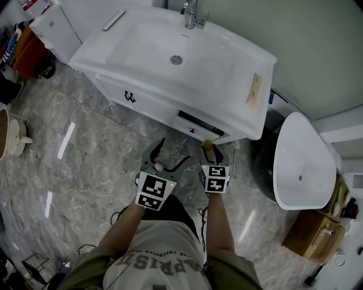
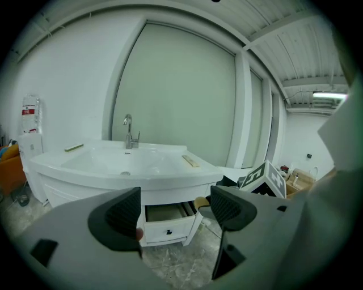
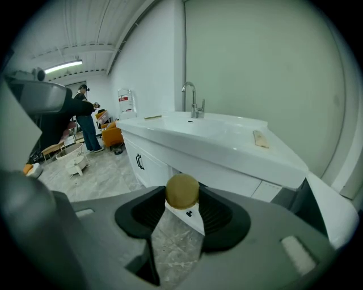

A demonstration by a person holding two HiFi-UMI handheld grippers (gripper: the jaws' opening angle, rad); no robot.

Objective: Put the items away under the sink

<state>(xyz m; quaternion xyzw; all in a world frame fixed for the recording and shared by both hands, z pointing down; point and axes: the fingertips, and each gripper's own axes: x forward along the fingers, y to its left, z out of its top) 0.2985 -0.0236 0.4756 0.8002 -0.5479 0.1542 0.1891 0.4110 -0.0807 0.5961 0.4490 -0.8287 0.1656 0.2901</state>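
Head view: left gripper (image 1: 170,155) and right gripper (image 1: 209,149) hover just before the open drawer (image 1: 191,126). Right jaws clamp a tan ball (image 3: 182,191); left jaws stand wide apart.

bright, even light on the sink (image 1: 227,85); a ceiling strip (image 3: 62,66) glows left of it, glare streaks the floor (image 1: 66,140) beside it, my views bulge, dark-cornered.

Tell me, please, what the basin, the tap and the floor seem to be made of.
Basin: probably glazed ceramic, smooth glossy white. Tap: polished metal, bright silvery shine. Floor: polished stone or marble-look tile, grey veining and reflected light streaks.
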